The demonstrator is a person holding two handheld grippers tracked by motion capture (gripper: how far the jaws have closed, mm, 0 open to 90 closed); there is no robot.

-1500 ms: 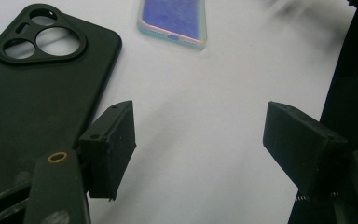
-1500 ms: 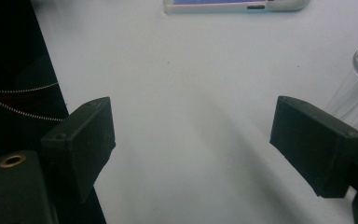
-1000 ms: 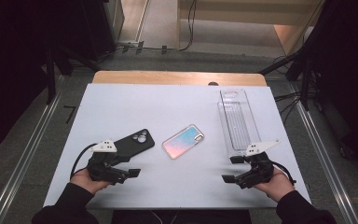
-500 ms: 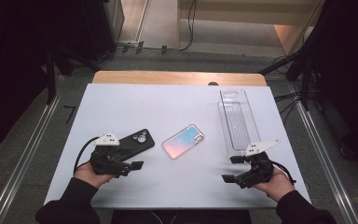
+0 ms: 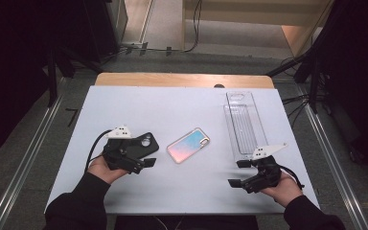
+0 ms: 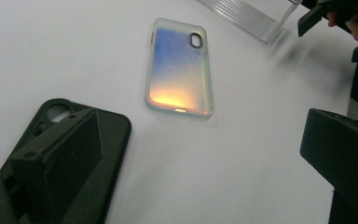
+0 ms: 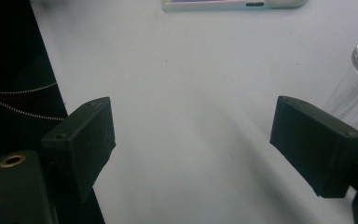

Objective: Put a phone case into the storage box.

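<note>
The black phone case lies flat on the white table, right under the left gripper. Its long side slants up and to the right. The left gripper's jaws have just been opening and now stand wide with nothing between them. The shiny phone case is near, on the right, with bare table between. The right gripper is spread too, holding nothing, beside the clear plastic tray, much farther off.

Bare table beyond black case, iridescent case
</note>
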